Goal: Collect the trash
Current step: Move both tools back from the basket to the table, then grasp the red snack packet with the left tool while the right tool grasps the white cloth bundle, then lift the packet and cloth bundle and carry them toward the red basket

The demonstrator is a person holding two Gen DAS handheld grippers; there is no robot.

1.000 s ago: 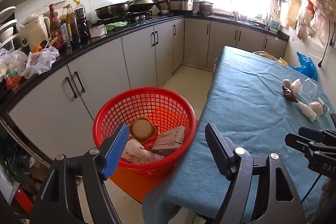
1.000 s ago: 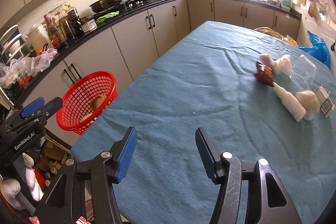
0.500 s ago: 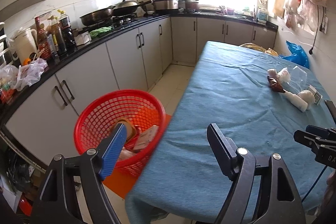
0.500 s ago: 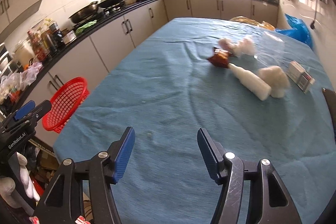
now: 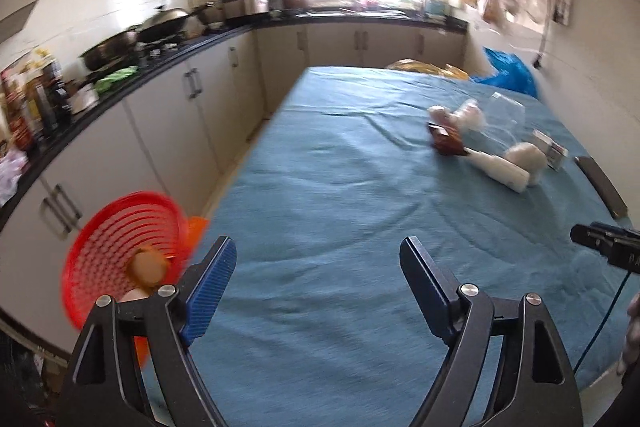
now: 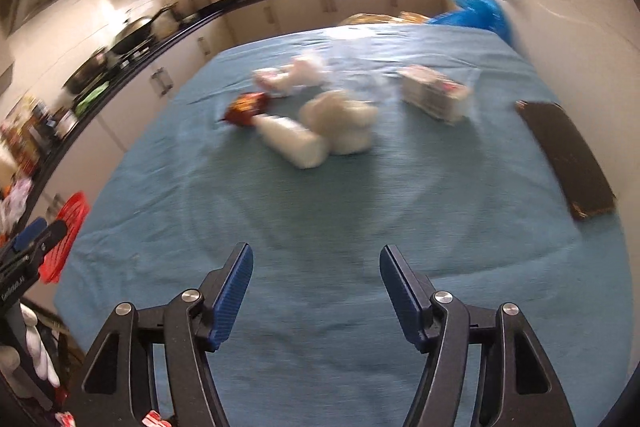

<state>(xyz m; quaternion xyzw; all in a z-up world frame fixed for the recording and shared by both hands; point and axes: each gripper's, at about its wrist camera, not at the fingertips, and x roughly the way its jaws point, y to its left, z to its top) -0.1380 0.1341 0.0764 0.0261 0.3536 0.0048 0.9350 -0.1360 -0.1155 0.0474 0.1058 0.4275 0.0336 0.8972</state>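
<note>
Trash lies in a cluster on the blue-covered table point(image 6: 320, 227): a white bottle point(image 6: 290, 141), a crumpled white tissue point(image 6: 342, 123), a red-brown snack wrapper point(image 6: 246, 109), more white wads point(image 6: 294, 75) and a small printed box point(image 6: 434, 97). The cluster also shows in the left wrist view, with the bottle point(image 5: 498, 169) at the right. My right gripper point(image 6: 316, 281) is open and empty over the near part of the table. My left gripper point(image 5: 318, 273) is open and empty over the table's left edge. A red basket point(image 5: 120, 251) with trash in it stands on the floor at the left.
A counter with pans, bottles and cabinets point(image 5: 192, 95) runs along the left and back. A dark flat board point(image 6: 566, 163) lies at the table's right edge. A blue plastic bag point(image 6: 474, 9) sits beyond the far corner. Both views are motion-blurred.
Both grippers have swung right, away from the red basket and toward the trash on the table. The right gripper has come closer to the cluster. Both stay open and empty.
</note>
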